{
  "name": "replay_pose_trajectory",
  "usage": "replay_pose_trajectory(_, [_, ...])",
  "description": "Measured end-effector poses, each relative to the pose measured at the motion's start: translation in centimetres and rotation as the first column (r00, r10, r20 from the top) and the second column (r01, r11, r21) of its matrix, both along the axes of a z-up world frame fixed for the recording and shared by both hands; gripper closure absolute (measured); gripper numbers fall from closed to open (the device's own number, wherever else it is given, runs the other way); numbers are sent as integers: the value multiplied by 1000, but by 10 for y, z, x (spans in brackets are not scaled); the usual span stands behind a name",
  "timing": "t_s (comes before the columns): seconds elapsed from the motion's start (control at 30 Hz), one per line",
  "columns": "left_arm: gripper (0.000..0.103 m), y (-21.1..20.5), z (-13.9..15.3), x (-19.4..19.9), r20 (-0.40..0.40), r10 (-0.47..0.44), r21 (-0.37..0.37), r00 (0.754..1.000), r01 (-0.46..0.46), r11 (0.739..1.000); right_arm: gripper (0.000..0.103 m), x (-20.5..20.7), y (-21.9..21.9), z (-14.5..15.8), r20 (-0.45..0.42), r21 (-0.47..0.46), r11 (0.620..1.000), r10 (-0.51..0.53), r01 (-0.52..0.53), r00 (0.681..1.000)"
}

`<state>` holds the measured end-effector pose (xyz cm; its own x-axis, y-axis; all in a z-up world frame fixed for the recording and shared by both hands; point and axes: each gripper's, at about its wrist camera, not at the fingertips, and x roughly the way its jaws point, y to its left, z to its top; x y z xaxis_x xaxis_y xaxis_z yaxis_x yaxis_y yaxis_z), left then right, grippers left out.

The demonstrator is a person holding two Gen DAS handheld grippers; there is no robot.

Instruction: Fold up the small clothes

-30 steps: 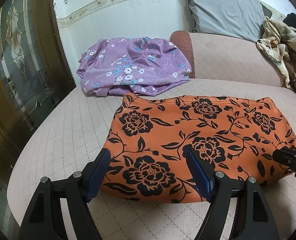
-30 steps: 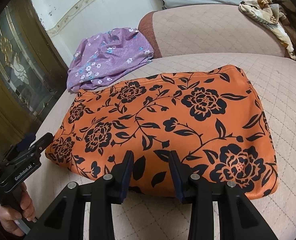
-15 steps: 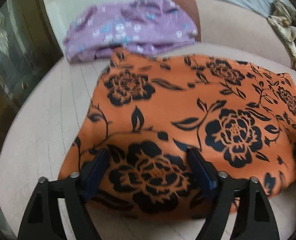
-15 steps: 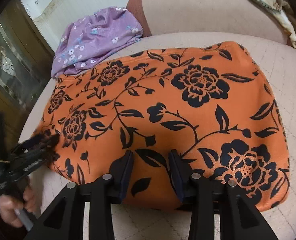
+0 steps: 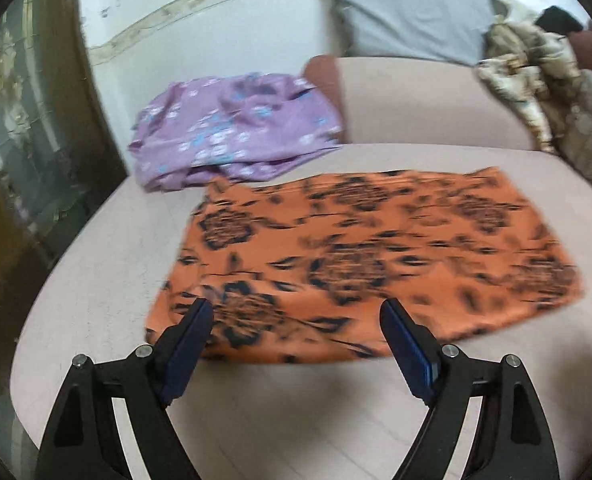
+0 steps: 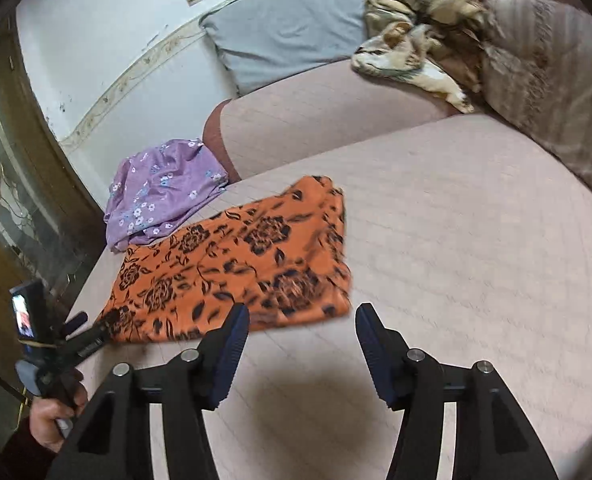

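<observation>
Hovering spread over the sofa [image 6: 476, 220], both the left claw [image 5: 296, 316] and right claw [image 6: 302, 320] hold nothing near the orange garment [image 6: 235, 264].

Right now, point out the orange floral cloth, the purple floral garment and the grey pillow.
orange floral cloth [image 6: 239, 264], right wrist view, middle of fabric.
purple floral garment [image 5: 231, 132], left wrist view, centre of heap.
grey pillow [image 6: 287, 28], right wrist view, pillow face.

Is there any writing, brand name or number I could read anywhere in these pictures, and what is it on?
None can be read.
Left gripper: pale lettering on its black arm, too blurred to read.
Small screen on that gripper: a picture, no legible text.
Orange floral cloth and purple floral cloth: only patterns.
</observation>
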<state>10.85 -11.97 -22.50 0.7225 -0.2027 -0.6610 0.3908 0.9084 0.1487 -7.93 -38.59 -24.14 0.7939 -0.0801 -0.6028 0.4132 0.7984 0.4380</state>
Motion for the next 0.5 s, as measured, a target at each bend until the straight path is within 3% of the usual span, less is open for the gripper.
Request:
replay_pose_trajectory(0.1, [17,-18,27,-27,9,-75,-35,997,75,997,44,-14,-4,-5,-9,50,999,-10,10,1000])
replay_pose_trajectory(0.23, [17,-41,63,-67,73,-177,-56,982,181,982,44,-38,-7,2,50,32,998,-46,44,998])
replay_pose_trajectory(0.5, [14,-66,107,-120,124,-300,-86,946,311,947,43,-69,-14,3,113,73,995,-79,71,990])
